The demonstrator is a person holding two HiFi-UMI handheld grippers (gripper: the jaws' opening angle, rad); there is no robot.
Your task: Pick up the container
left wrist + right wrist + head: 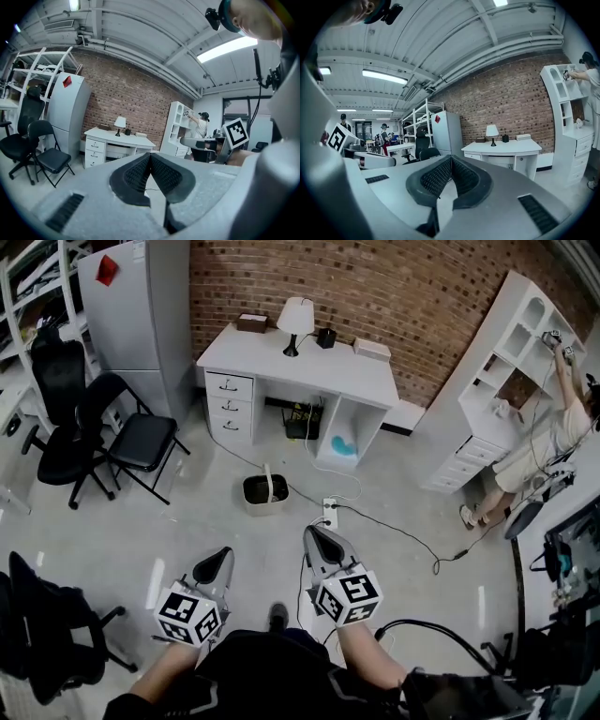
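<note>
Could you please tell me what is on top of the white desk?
On the desk stand a table lamp, a brown box, a small dark pot and a flat white box. What the boxes hold is hidden.

The head camera looks steeply down, well back from the white drawered desk (298, 362) by the red brick wall (375, 287). Cameras on the left gripper (150, 155) and right gripper (451, 159) look nearly level along their jaws toward that same desk.
</note>
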